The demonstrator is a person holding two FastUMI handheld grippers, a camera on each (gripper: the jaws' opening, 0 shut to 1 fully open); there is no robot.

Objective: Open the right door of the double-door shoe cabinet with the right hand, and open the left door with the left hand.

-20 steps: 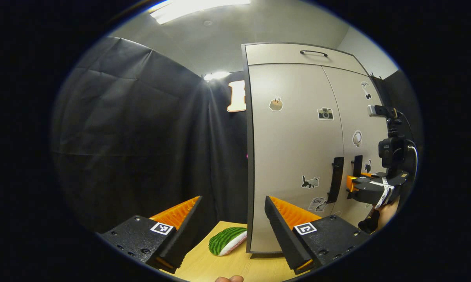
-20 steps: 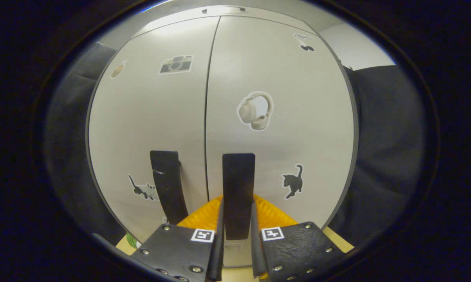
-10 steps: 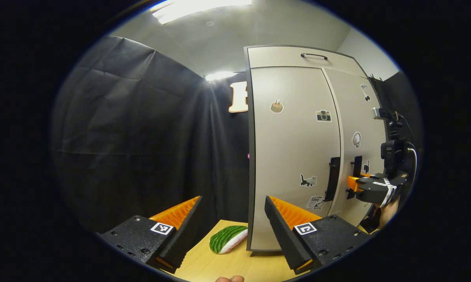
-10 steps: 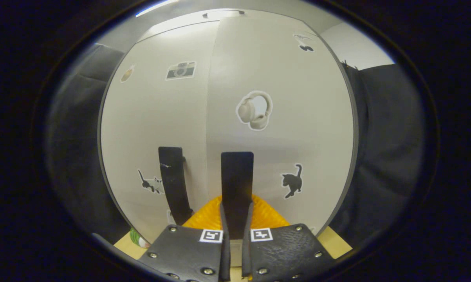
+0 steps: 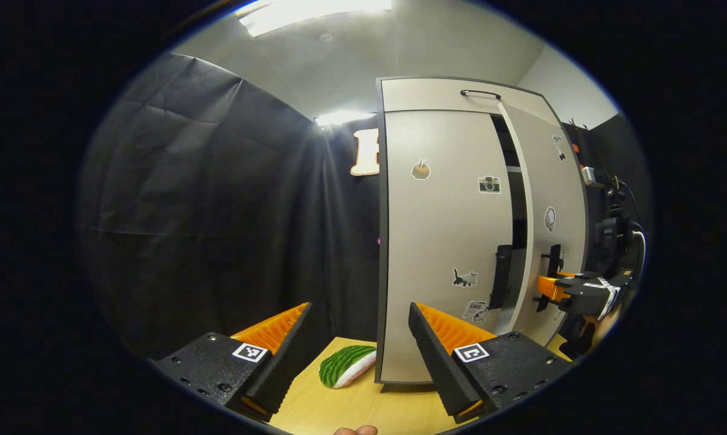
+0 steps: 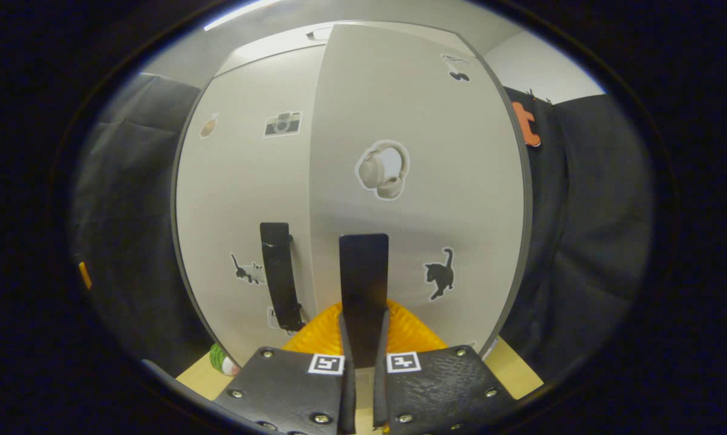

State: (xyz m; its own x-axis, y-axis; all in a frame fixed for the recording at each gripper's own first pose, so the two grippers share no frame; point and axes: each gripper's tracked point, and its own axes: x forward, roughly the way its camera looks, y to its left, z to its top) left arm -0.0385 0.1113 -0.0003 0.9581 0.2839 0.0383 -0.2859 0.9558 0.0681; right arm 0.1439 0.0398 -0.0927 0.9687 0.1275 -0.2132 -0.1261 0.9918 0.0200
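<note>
The pale double-door shoe cabinet stands to the right in the left gripper view. Its left door [image 5: 442,241] is closed, with the black left handle [image 5: 501,275] free. The right door [image 5: 550,199] is swung partly out, and a dark gap [image 5: 514,199] shows between the doors. My right gripper [image 5: 547,289] is shut on the right handle [image 5: 555,261]. In the right gripper view that handle [image 6: 363,284] is pinched by my right gripper [image 6: 363,329], and the right door [image 6: 411,181] stands forward of the left door [image 6: 248,181]. My left gripper [image 5: 359,308] hangs open, away from the cabinet.
A watermelon-patterned soft thing [image 5: 346,365] lies on the wooden table [image 5: 351,411] by the cabinet's left corner. A drawer with a thin handle [image 5: 481,93] tops the cabinet. A hand [image 5: 605,317] holds the right gripper. Black cloth walls surround the booth.
The right gripper closed tighter on the right handle and pulled it; the right door has swung out and a dark gap has opened. The left gripper stays open, hardly moved.
</note>
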